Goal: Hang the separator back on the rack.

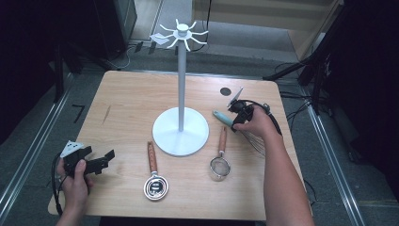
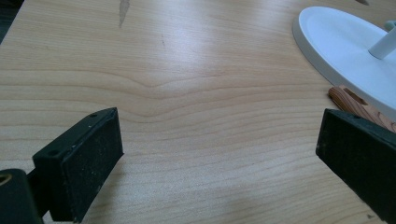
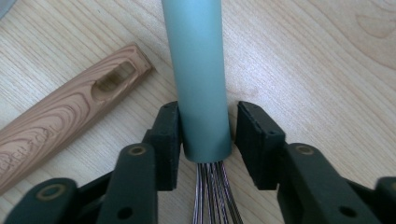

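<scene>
From the high view, your left gripper (image 1: 104,158) hovered over the wooden table's (image 1: 127,103) near-left corner with its jaws spread and nothing between them, while your right hand (image 1: 256,123) covered most of the right gripper (image 1: 237,112), so its jaws were hard to make out there. The whisk (image 1: 225,119) lay right of the white hook stand (image 1: 180,127), its wires partly hidden under your forearm; a strainer (image 1: 220,162) and a wood-handled utensil (image 1: 154,175) lay nearer you. In the left gripper view, the jaws stood wide apart over bare wood, with the stand's base and a wooden handle tip (image 2: 355,103) cut off at the right. In the right gripper view, the jaws bracketed the whisk's teal handle (image 3: 198,79); the left pad touched, the right showed a sliver of gap, so you weren't yet clamping it.
</scene>
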Demonstrator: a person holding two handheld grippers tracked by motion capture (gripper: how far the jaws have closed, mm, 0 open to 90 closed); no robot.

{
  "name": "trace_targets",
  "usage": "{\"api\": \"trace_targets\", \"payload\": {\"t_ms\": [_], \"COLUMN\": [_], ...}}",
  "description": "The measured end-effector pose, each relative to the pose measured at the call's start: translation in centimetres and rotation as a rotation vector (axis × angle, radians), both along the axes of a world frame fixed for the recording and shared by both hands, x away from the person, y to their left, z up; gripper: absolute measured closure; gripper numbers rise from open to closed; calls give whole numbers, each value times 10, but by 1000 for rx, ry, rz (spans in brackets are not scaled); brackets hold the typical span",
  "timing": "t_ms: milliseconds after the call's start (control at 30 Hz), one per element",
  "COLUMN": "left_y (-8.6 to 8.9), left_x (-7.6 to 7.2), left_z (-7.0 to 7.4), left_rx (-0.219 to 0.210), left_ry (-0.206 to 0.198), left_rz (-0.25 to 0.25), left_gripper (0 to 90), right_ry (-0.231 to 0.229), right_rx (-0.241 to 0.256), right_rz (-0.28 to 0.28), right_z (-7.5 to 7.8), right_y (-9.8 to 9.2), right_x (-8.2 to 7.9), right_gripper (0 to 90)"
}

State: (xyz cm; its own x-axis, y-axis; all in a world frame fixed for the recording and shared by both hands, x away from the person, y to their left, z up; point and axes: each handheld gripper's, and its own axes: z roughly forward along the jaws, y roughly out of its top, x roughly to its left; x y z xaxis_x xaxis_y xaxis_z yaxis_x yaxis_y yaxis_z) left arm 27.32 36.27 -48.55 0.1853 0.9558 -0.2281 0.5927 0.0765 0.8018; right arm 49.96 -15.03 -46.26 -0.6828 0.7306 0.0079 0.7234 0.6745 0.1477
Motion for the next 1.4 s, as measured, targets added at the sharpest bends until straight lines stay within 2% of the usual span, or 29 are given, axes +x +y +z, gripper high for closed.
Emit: {"api": "trace_targets", "payload": {"t_ms": [400, 767, 833, 1100, 1167, 1233, 1267, 1400], "left_y": [0, 0, 0, 0, 0, 0, 0, 0], "left_x": [0, 0, 0, 0, 0, 0, 0, 0], "left_z": [0, 0, 0, 0, 0, 0, 0, 0], "left_rx": [-2, -3, -2, -2, -2, 0, -1, 0], "left_ry": [1, 2, 3, 2, 2, 2, 2, 1], "left_rz": [-3, -4, -3, -3, -3, -4, -4, -4], "left_gripper": [6, 6, 6, 6, 6, 6, 6, 6], "right_ry": [14, -12, -25, -94, -131, -146, -176, -233], "right_rx": [-12, 48, 70, 105, 131, 136, 160, 196], "right_rz": [-15, -20, -24, -25, -39, -35, -54, -65], "right_z": [1, 4, 9, 25, 31, 32, 35, 40], "right_y": [2, -6, -6, -9, -11, -11, -14, -20], "right_x": [1, -5, -8, -16, -21, -23, -28, -37], "right_gripper": [702, 706, 706, 707, 707, 707, 707, 707]}}
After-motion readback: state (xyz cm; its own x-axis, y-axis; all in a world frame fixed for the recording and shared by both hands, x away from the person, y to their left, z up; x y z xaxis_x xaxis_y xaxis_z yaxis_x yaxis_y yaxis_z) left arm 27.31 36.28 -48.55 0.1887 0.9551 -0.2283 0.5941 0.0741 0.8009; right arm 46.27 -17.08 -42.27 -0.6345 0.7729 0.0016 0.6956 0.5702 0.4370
